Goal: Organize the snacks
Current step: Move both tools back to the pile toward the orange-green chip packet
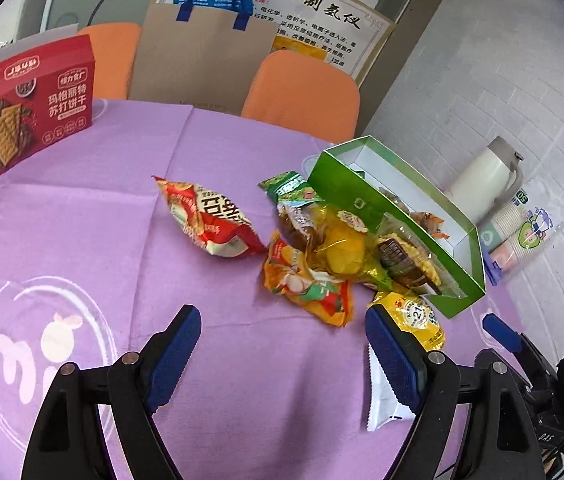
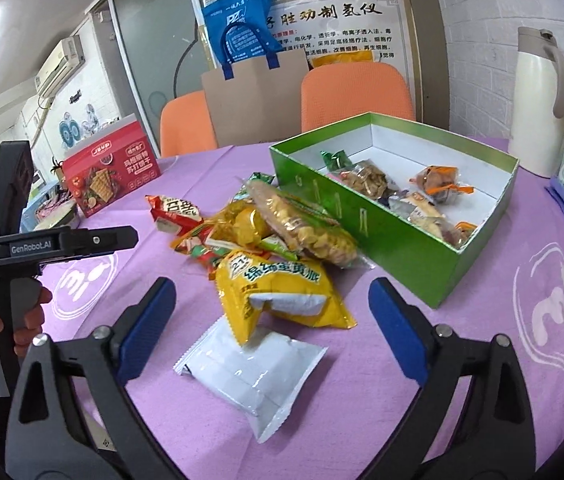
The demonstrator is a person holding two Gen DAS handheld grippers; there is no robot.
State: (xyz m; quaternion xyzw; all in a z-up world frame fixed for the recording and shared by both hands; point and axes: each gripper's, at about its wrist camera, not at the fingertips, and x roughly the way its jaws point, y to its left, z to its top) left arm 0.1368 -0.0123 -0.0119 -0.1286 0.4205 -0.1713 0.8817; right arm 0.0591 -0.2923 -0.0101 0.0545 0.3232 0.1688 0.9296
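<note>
A green box (image 2: 385,228) with a white inside holds several small snack packets (image 2: 365,182); it also shows in the left wrist view (image 1: 365,204). A pile of loose snack bags lies beside it on the purple cloth: a yellow bag (image 2: 282,292), a clear bag of puffs (image 2: 301,224), a white packet (image 2: 254,368) and a red bag (image 1: 210,216). My right gripper (image 2: 272,320) is open, just above the yellow bag and white packet. My left gripper (image 1: 282,344) is open and empty, over bare cloth near the pile.
A red cracker box (image 1: 22,116) stands at the far left. A white thermos (image 2: 537,100) and a sleeve of paper cups (image 1: 521,224) stand right of the green box. Two orange chairs (image 2: 353,92) and a paper bag (image 1: 202,64) are behind the table.
</note>
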